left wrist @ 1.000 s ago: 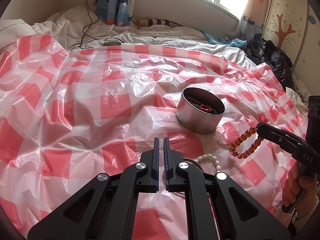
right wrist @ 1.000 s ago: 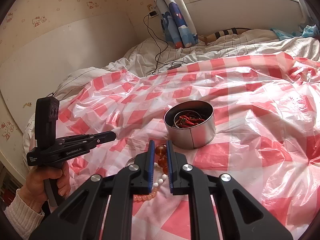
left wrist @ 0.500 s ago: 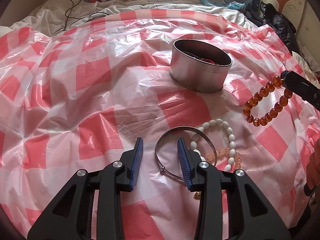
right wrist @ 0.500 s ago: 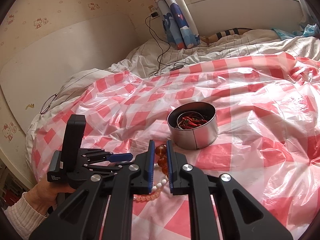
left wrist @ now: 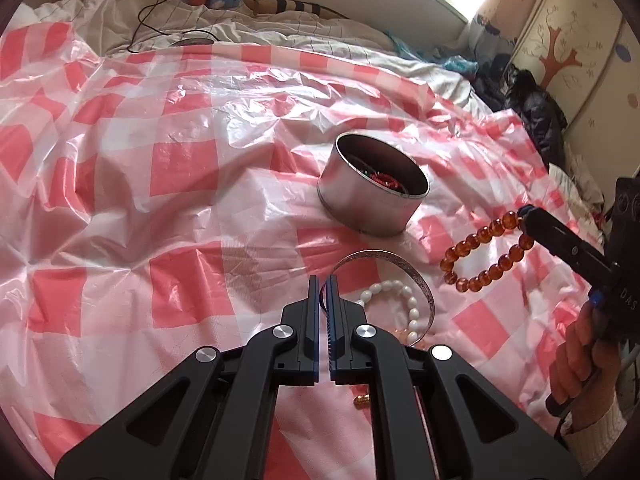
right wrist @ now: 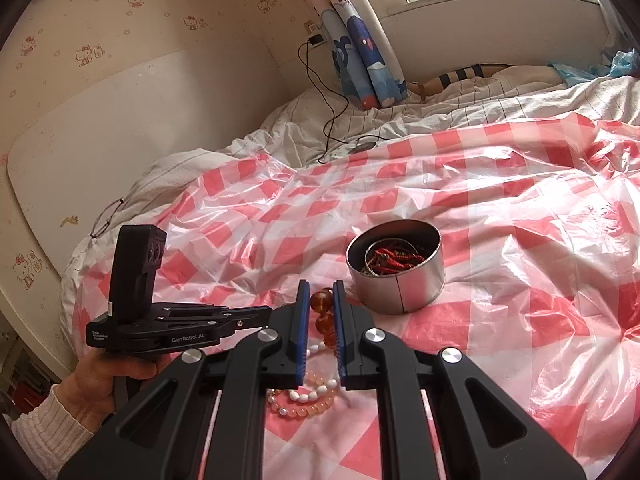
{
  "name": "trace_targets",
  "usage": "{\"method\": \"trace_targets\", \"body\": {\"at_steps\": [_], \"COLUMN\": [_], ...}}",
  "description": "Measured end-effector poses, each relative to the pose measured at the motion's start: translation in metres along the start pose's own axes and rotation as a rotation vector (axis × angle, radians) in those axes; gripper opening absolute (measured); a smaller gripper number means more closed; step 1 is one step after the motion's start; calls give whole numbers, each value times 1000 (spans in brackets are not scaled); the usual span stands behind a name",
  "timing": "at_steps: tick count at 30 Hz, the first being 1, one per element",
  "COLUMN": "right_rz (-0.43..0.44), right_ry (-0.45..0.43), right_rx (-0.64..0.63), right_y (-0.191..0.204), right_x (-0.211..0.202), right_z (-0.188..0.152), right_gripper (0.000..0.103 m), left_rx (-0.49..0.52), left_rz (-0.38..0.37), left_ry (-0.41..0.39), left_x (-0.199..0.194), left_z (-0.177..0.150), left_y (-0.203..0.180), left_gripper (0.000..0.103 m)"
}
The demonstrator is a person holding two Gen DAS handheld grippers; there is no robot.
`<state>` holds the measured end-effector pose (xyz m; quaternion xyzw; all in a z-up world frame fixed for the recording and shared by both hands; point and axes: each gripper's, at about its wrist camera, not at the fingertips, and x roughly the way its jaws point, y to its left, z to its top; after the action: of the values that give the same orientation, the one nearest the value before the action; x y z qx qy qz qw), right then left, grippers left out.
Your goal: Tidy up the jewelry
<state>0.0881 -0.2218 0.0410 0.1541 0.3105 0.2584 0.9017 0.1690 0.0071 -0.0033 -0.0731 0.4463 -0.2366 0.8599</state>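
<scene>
Across the bed lies a crinkled red-and-white checked plastic sheet (left wrist: pixel 192 168), and on it, toward the far right of the left wrist view, stands a round metal tin (left wrist: pixel 372 196) with red corded pieces and a metal ring inside.

Near the tin, on the side toward the cameras, the left gripper (left wrist: pixel 323 292) has its two fingers pressed nearly together on the rim of a silver bangle (left wrist: pixel 400 264), whose band arcs out to the right of the fingertips; its near edge sits between the blue pads.

Inside the bangle's curve rests a white bead bracelet (left wrist: pixel 394 292), and a pale peach bead bracelet (right wrist: pixel 310 404) lies touching it on the sheet.

To the right, clear of the sheet, the right gripper (right wrist: pixel 321 304) is clenched on an amber bead bracelet (left wrist: pixel 486 250), which hangs as a loop from the fingertips, just beside the tin. In the right wrist view a few amber beads sit pinched between the blue pads.

A small gold-coloured piece (left wrist: pixel 362 400) lies on the sheet under the left gripper's frame.
</scene>
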Motion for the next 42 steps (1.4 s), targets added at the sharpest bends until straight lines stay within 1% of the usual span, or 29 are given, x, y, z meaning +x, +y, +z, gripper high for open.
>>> {"method": "trace_targets", "body": {"at_steps": [2,5,10,15,19,21,23,26,27,28,30,31,32,34,35,36,38,42], "right_rz": [14,21,15,7,8,3,1,19,31,46,73,53,1,-144,-198,-240,-269,-273], "right_ry": [-21,-45,-77,-77,-68,-59,-44,-21,-16,-13,0,16,33,89,112,127,128,97], "right_rx": [11,22,37,37,40,33,30,45,52,62,91,96,90,45,27,18,-4,-35], "right_y": [-1,-4,-13,-23,-31,-31,-32,-33,-32,-32,-34,-35,-36,-40,-44,-47,-47,-39], "right_x": [-6,-13,-18,-9,5,16,28,44,48,52,60,66,73,91,98,102,97,65], "right_z": [9,22,39,55,66,69,70,70,70,70,70,69,68,63,59,56,50,38], "right_gripper": [12,12,12,12,12,12,12,12,12,12,12,12,13,21,29,31,32,40], "left_rx": [-21,-11,45,69,95,94,81,45,35,23,7,-1,-10,-37,-47,-50,-36,-7], "left_rz": [-24,-41,-24,20,37,48,37,31,42,49,54,60,59,54,49,43,40,28], "left_ry": [-27,-52,-56,-21,60,76,69,19,1,-14,-31,-36,-42,-52,-51,-41,-28,-1], "left_x": [-6,-8,13,53,88,97,93,71,62,53,38,31,25,15,12,11,8,3], "left_z": [9,25,64,93,101,102,102,99,96,93,85,80,76,66,60,55,44,21], "left_y": [-1,-11,-35,-45,-48,-46,-40,-28,-23,-17,-8,-3,0,7,9,9,6,-5], "left_gripper": [3,3,3,3,4,4,5,10,18,23,29,30,31,33,34,36,37,40]}}
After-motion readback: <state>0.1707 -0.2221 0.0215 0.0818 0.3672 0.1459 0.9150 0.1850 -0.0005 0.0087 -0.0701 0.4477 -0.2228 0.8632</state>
